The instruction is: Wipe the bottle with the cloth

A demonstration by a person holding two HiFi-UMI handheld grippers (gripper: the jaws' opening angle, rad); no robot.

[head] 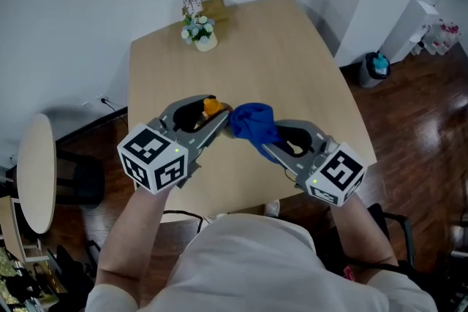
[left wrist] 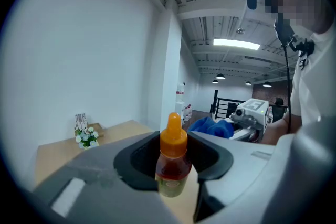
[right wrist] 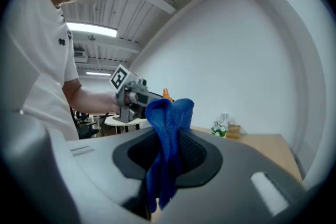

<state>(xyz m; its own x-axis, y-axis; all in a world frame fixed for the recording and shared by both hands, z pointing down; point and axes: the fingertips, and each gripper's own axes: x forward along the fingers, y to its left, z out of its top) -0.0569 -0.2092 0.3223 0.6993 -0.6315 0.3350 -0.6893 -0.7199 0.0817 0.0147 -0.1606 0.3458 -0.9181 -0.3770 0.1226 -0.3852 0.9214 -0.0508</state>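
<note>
A small bottle (left wrist: pixel 171 162) with an orange cap and reddish contents stands upright between the jaws of my left gripper (left wrist: pixel 173 176), which is shut on its body. From the head view only the bottle's orange cap (head: pixel 212 107) shows inside the left gripper (head: pixel 207 118), held above the wooden table (head: pixel 292 47). My right gripper (head: pixel 265 138) is shut on a bunched blue cloth (head: pixel 252 121), whose folds rise out of the jaws (right wrist: pixel 168 134). The cloth sits just right of the bottle, close to it; I cannot tell if they touch.
A small pot of white flowers (head: pixel 199 33) and a card holder (head: pixel 192 2) stand at the table's far edge. A round side table (head: pixel 35 172) is at the left. A bin (head: pixel 375 67) stands on the dark floor to the right.
</note>
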